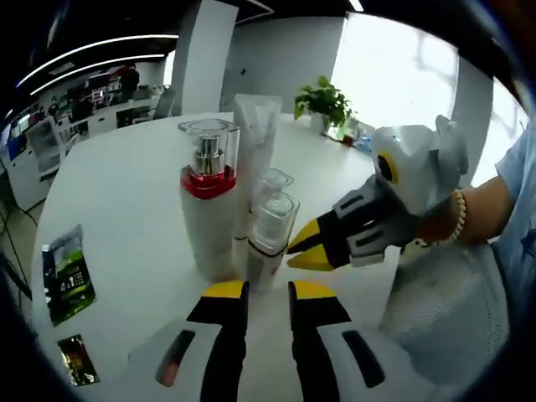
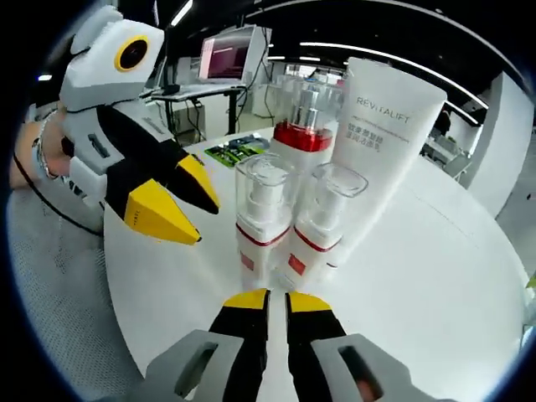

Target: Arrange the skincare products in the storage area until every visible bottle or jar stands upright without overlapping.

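Several skincare products stand upright in a tight cluster on the white round table (image 1: 117, 184). A tall white bottle (image 1: 205, 209) has a red collar and clear cap. Behind it rises a white tube (image 1: 255, 126), and two small pump bottles (image 1: 272, 222) stand beside them. My left gripper (image 1: 268, 293) is just in front of the cluster, slightly open and holding nothing. The right gripper (image 1: 293, 254) comes in from the right, its tips together beside the nearest pump bottle. In the right gripper view, the tube (image 2: 377, 142), red-collared bottle (image 2: 303, 134) and both pump bottles (image 2: 264, 218) face my shut right gripper (image 2: 277, 301). The left gripper (image 2: 205, 222) is at their left.
Two green sachets (image 1: 69, 272) lie flat near the table's left edge, and they appear again as green sachets (image 2: 239, 146) behind the cluster. A potted plant (image 1: 322, 100) stands at the far edge. A person's hand with a bead bracelet (image 1: 456, 218) holds the right gripper.
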{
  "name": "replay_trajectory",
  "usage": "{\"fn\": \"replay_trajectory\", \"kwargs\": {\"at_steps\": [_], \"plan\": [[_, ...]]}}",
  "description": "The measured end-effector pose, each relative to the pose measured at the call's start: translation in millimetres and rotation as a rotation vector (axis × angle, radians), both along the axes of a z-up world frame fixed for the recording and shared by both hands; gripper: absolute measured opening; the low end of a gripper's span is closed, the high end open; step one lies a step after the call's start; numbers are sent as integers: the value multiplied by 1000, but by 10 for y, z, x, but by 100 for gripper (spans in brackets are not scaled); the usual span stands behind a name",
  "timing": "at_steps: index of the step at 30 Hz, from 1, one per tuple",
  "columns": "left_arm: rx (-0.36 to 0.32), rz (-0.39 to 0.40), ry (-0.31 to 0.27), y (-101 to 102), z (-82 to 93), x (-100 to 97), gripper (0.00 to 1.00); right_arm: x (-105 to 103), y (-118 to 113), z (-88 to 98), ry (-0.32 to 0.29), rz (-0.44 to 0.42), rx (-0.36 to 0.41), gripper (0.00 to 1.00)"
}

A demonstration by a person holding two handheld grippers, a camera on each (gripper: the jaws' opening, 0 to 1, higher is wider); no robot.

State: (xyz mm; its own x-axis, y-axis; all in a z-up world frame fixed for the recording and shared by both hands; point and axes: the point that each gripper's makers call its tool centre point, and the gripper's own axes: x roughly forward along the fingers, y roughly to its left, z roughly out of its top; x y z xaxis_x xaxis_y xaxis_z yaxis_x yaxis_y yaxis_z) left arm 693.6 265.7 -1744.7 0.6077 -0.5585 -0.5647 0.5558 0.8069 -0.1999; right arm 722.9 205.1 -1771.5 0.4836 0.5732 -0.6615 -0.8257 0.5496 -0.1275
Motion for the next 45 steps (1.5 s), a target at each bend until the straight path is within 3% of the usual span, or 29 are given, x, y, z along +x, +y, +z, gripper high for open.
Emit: {"fn": "replay_trajectory", "kwargs": {"at_steps": [2,4,9,13,19,21,23,26,29,34,45], "plan": [[-9,5,19,-20,-30,11,18,-20,51,50,16,0,53,3],[-17,18,61,-46,-72,17,18,-77,123,11,77,0,84,1],[33,16,66,-70,-72,62,19,-115,350,54,38,84,101,2],[46,38,61,-37,-79,142,18,-118,404,-23,34,116,65,2],[54,85,75,7,-186,194,17,-107,164,9,19,113,23,5],[51,92,78,9,-208,201,17,4,13,54,-6,71,15,6],[48,95,77,-2,-212,209,17,132,-69,82,10,2,46,6],[53,106,73,-10,-228,232,16,217,-43,116,27,-5,82,12],[66,118,67,-12,-250,255,16,222,59,130,-5,67,77,15],[89,142,44,33,-245,296,14,188,174,71,-6,142,87,19],[75,137,32,-50,-241,346,12,223,163,60,-28,145,96,16]]}}
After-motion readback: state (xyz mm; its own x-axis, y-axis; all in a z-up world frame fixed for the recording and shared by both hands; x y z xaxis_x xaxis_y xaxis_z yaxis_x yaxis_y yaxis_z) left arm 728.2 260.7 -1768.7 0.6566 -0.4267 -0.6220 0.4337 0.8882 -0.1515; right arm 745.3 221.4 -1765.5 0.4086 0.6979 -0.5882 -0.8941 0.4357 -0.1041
